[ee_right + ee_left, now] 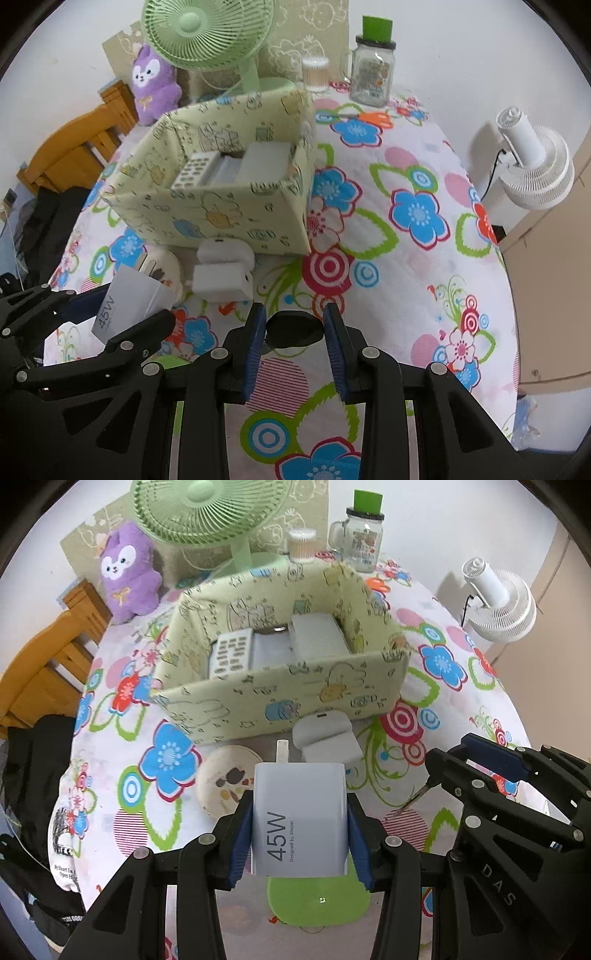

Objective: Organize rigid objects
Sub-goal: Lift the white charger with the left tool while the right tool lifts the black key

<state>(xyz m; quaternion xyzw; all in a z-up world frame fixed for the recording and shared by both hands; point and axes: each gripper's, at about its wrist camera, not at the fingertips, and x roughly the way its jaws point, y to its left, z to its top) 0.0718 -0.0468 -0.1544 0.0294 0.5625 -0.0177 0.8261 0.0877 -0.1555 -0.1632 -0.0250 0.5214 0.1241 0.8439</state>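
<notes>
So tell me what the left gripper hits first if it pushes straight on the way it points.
Likely the small white adapter just ahead of the left gripper, which is holding the charger; the box stands right behind it. Depth is unclear, so it may meet the table first.

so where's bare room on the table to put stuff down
Free: the cloth right of the box, out to the white fan, and the near strip under the right tool. Crowded: in front of the box, with the white adapter and round case.
</notes>
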